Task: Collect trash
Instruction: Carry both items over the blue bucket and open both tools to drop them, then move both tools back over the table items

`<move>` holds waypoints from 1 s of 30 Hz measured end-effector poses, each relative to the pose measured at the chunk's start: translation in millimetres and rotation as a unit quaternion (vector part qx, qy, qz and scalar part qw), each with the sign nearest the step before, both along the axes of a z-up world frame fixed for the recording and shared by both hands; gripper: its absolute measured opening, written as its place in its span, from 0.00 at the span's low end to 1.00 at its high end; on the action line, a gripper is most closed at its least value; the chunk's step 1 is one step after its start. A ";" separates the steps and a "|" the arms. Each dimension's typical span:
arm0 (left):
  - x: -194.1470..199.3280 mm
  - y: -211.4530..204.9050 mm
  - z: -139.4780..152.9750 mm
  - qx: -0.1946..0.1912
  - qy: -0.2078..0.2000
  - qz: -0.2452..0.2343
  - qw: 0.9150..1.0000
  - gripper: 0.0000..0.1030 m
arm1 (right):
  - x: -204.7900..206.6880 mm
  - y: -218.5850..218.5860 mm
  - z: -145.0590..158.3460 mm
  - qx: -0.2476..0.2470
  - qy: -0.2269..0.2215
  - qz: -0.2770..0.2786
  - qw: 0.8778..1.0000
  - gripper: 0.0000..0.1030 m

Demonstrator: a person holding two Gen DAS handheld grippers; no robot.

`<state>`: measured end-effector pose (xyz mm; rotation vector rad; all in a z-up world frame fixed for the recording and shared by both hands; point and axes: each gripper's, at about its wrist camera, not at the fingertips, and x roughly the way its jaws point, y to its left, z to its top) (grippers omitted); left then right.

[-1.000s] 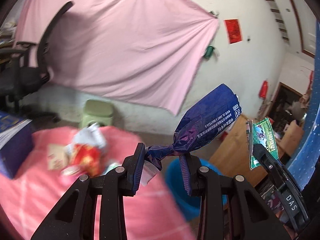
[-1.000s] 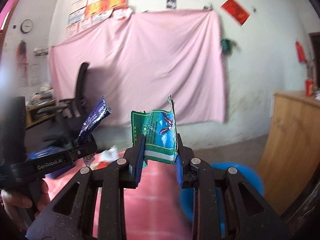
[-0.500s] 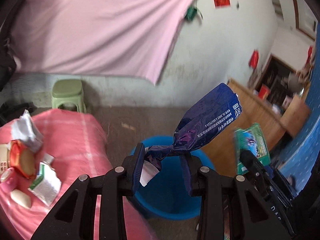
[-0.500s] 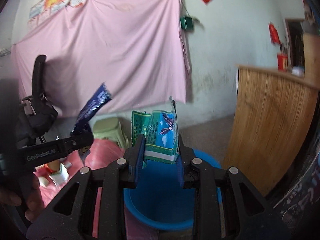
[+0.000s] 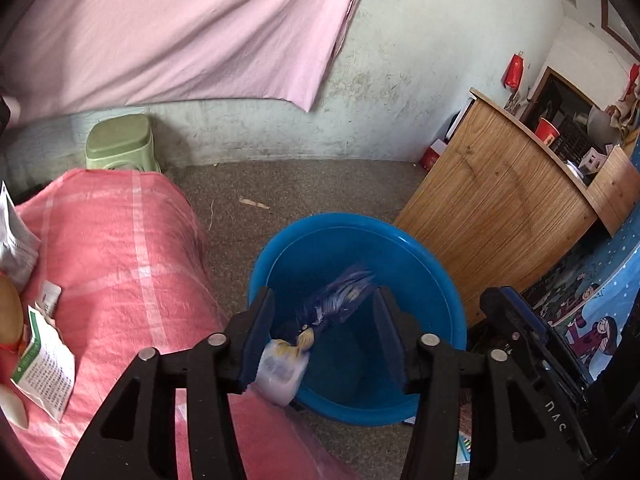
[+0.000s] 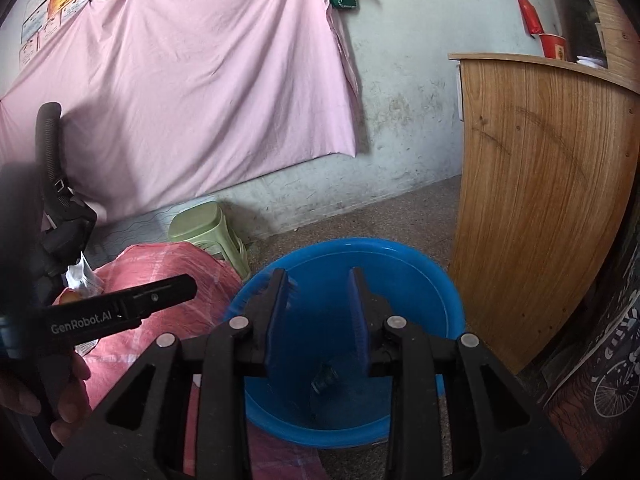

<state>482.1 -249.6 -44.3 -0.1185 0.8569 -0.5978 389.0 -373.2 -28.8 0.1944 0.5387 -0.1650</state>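
A blue bucket [image 5: 424, 272] stands on the floor beside a table with a pink cloth; it also shows in the right wrist view [image 6: 424, 276]. My left gripper [image 5: 324, 312] is open above the bucket, and a purple wrapper [image 5: 340, 296] is blurred between its fingers, falling in. My right gripper [image 6: 318, 308] is open and empty over the bucket. A dark crumpled wrapper [image 6: 324, 378] lies inside the bucket. More trash lies on the pink cloth [image 5: 120, 248]: a green and white packet [image 5: 44, 368] and a white paper packet [image 5: 16, 240].
A green plastic stool [image 5: 120, 144] stands by the wall behind the table. A wooden cabinet [image 5: 500, 208] stands right of the bucket. A pink sheet [image 6: 192, 88] hangs on the wall. The other gripper's body [image 6: 120, 312] crosses the left of the right wrist view.
Both grippers have opened over the bucket. The purple wrapper has left the left gripper and is falling. The green wrapper has left the right gripper.
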 end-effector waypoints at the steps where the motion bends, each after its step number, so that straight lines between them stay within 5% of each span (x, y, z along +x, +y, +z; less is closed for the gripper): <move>1: -5.9 1.3 4.4 -0.004 0.001 0.000 1.000 0.48 | 0.2 -2.1 1.2 0.000 -0.001 -0.002 1.000 0.51; 9: -29.8 25.4 36.0 -0.042 -0.030 0.033 0.998 0.53 | -14.9 3.9 25.5 -0.009 -0.030 -0.005 0.999 0.68; 13: -50.5 55.4 56.8 -0.057 -0.084 0.071 0.992 0.67 | -27.6 20.3 47.7 -0.024 -0.068 0.003 0.997 0.83; 20: -102.4 125.4 91.2 -0.050 -0.199 0.146 0.968 0.96 | -53.2 59.3 84.2 -0.035 -0.145 0.036 0.988 1.00; 30: -168.4 212.7 102.5 -0.006 -0.296 0.215 0.931 0.98 | -79.4 134.0 100.4 -0.025 -0.216 0.109 0.970 1.00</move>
